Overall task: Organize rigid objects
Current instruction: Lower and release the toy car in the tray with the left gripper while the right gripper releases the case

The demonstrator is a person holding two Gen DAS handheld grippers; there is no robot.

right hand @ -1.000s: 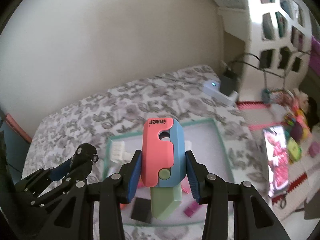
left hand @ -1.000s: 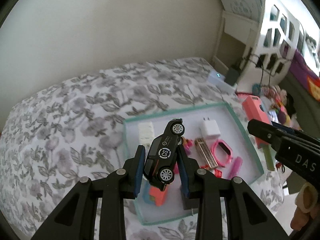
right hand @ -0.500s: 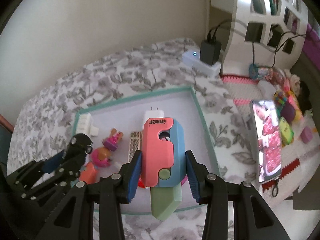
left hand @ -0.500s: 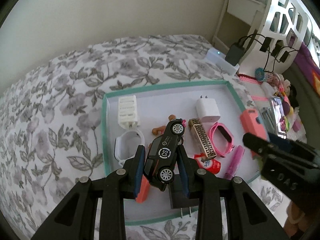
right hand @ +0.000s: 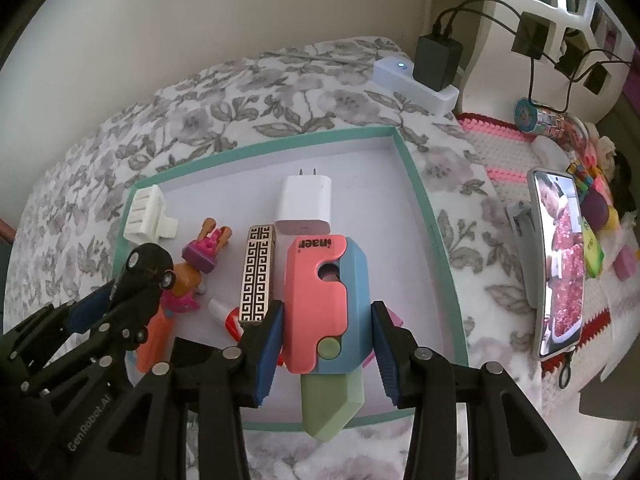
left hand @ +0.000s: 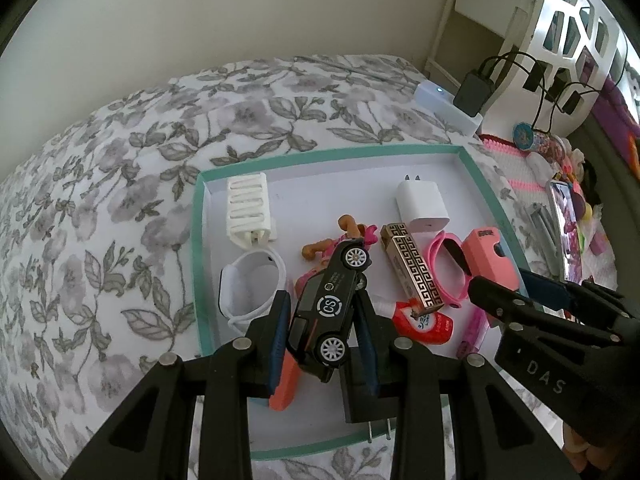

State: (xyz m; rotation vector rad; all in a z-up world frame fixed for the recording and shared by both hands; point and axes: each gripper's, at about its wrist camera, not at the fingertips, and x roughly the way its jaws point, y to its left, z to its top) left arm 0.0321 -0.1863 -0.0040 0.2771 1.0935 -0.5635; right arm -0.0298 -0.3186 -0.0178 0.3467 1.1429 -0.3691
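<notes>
Both hand-held grippers hang over the teal-rimmed tray (left hand: pixel 486 196) on the flowered bed (left hand: pixel 120 208). The left hand-held gripper (left hand: pixel 322 326) is clenched on a black toy car (left hand: pixel 328 304), nose pointing far; the right hand-held gripper (right hand: pixel 328 344) grasps a pink-and-blue toy knife (right hand: pixel 324 304) with its green blade (right hand: pixel 332 404) pointing near.

To set these down well, we judge that each should go to bare tray floor. For the knife, that is the strip right of the white charger (right hand: pixel 304 204). For the car, we favour the open patch between the white clip (left hand: pixel 248 210) and the charger, clear of the doll figure (left hand: pixel 344 240) beneath. We lower until the piece rests, then release, so that nothing tumbles onto the patterned lighter (left hand: pixel 412 270) or the red tube (left hand: pixel 420 324).

The left wrist view alone shows the white watch (left hand: pixel 248 284) and the pink band (left hand: pixel 444 264); in the right wrist view the grippers hide both. The right wrist view alone shows the knife's full face, and a phone (right hand: pixel 560 264) lying on the bed.
</notes>
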